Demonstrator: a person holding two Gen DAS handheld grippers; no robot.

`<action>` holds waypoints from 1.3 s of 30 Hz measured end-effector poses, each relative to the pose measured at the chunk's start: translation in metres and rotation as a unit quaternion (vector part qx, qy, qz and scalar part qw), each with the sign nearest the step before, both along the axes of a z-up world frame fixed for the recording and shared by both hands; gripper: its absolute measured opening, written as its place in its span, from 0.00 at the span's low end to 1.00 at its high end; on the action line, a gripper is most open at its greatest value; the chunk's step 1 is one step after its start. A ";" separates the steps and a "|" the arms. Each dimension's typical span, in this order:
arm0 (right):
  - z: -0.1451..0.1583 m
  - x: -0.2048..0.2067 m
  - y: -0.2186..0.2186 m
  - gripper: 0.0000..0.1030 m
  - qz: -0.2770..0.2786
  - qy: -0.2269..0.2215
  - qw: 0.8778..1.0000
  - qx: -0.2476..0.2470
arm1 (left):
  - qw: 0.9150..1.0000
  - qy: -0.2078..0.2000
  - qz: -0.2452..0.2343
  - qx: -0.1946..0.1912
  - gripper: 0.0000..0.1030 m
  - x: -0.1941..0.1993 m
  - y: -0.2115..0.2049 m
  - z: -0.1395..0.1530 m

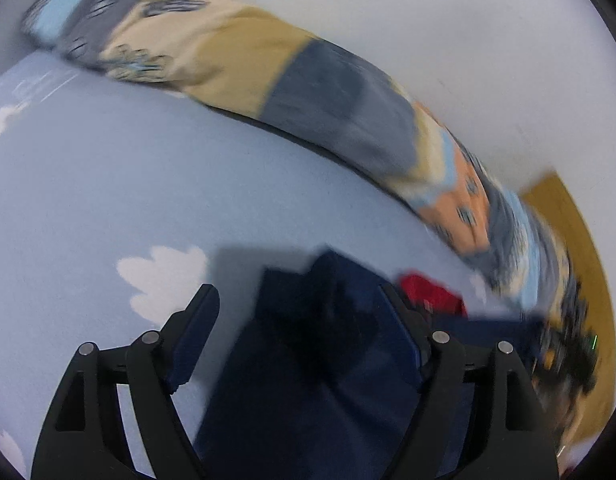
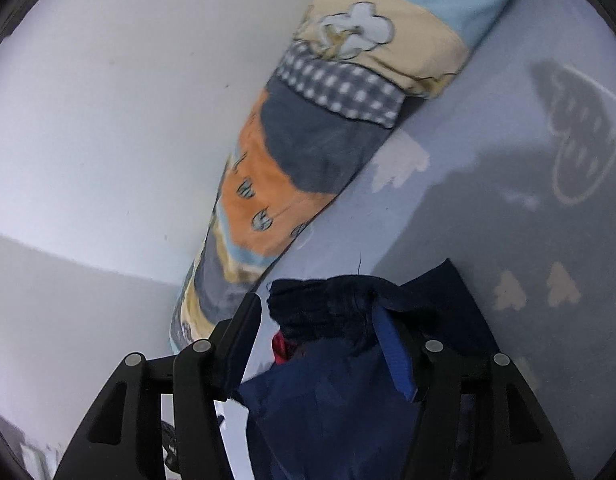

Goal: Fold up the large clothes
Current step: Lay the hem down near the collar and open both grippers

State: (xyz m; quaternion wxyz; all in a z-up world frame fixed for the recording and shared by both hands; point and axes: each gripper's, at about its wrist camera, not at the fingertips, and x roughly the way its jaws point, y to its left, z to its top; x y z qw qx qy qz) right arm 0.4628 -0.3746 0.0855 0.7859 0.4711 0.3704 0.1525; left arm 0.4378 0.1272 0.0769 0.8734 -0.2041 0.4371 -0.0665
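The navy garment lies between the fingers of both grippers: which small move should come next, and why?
Probably close both grippers on the navy garment. The left gripper and the right gripper are both open, with dark cloth between their fingers, so neither grips it yet. A firm hold seems needed before lifting it off the blue cloud-print sheet to fold.

Left tool (image 1: 303, 312) and right tool (image 2: 328, 320), jaws wide apart.
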 end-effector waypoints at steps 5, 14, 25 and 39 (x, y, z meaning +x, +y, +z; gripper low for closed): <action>-0.012 -0.003 -0.005 0.63 -0.012 0.010 1.000 0.005 | 0.996 0.037 -0.034 0.073 0.77 0.001 -0.019 -0.039; -0.034 -0.009 -0.018 0.63 -0.005 0.014 1.000 -0.004 | 0.976 -0.013 0.118 0.183 0.79 -0.016 0.014 -0.038; -0.057 0.042 0.085 0.07 0.114 0.024 0.966 -0.229 | 0.981 0.000 -0.021 0.195 0.79 0.048 -0.057 -0.068; -0.011 -0.076 0.075 0.09 0.137 -0.066 0.936 -0.317 | 0.992 -0.059 -0.062 0.097 0.81 -0.052 -0.022 -0.029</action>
